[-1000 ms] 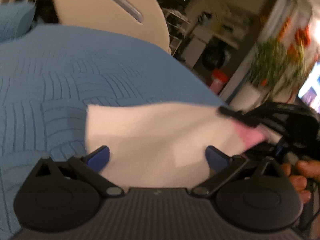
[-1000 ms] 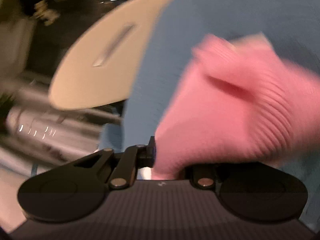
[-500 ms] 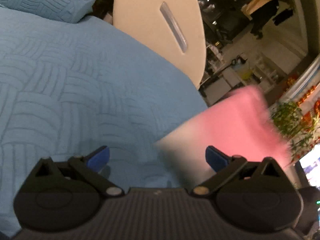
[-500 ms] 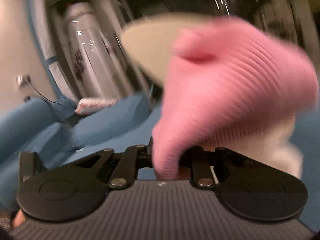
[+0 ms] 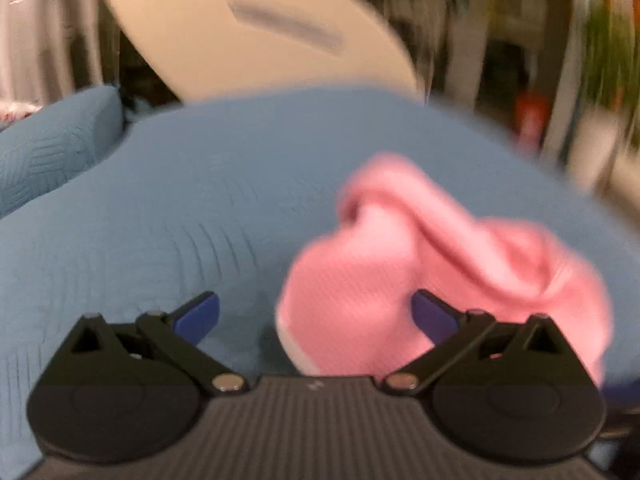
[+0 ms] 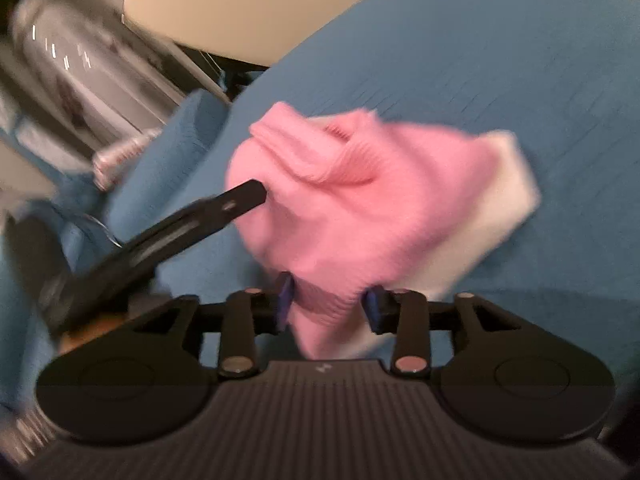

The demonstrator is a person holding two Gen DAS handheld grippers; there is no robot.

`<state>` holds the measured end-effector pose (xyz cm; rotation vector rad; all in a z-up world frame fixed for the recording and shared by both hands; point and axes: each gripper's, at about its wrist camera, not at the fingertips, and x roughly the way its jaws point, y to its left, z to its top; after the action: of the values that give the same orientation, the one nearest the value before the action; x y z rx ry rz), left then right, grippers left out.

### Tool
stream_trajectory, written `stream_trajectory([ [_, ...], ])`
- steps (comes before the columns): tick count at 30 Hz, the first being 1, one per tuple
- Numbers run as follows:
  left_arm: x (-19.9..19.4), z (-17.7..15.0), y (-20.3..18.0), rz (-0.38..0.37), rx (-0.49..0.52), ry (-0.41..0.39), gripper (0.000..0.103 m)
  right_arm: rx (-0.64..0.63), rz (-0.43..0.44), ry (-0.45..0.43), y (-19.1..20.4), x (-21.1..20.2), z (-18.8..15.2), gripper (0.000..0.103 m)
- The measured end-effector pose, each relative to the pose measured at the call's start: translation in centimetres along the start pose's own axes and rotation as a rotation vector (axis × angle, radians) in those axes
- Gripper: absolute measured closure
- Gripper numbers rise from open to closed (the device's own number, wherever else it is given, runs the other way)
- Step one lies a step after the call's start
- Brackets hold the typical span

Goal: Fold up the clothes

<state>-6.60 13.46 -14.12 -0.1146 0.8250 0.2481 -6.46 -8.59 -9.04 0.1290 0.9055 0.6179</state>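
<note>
A pink and white knitted garment (image 5: 404, 280) is bunched over the blue quilted bed (image 5: 200, 200). My left gripper (image 5: 316, 314) is open, its blue pads wide apart, with the garment lying across its right side. In the right wrist view the same garment (image 6: 360, 200) hangs from my right gripper (image 6: 328, 304), whose jaws are pinched on its pink edge. The left gripper's black finger (image 6: 208, 216) reaches toward the garment from the left there. Both views are blurred.
A blue pillow (image 5: 52, 144) lies at the left of the bed. A beige oval board (image 5: 256, 28) stands behind the bed and shows in the right wrist view too (image 6: 224, 4). Furniture and a plant (image 5: 608, 64) lie beyond the bed's right edge.
The right gripper has swung the garment down toward the bed. The left gripper has turned, and the garment now lies bunched across its right finger.
</note>
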Motion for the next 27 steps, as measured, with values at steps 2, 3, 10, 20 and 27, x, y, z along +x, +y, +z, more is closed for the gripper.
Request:
stream_trajectory([
  [2,1.0,0.3,0.8,-0.052,-0.129,0.045,0.000,-0.180,-0.114,-0.098,1.2,-1.1,0.1,0.058],
  [3,1.2,0.5,1.2,-0.067,-0.176,0.065,0.000,-0.253,-0.130,-0.152,1.8,-1.4,0.5,0.058],
  [10,-0.1,1.3,3.4,-0.119,-0.319,0.193,0.000,-0.641,-0.106,-0.191,1.7,2.5,1.5,0.061],
  [20,-5.1,-2.6,4.1,-0.109,-0.431,0.239,0.000,-0.195,0.004,-0.136,-6.5,0.9,2.9,0.053],
  [27,-7.9,-0.4,-0.1,-0.080,-0.219,0.181,0.000,0.245,-0.002,-0.323,-15.8,-3.5,3.4,0.030],
])
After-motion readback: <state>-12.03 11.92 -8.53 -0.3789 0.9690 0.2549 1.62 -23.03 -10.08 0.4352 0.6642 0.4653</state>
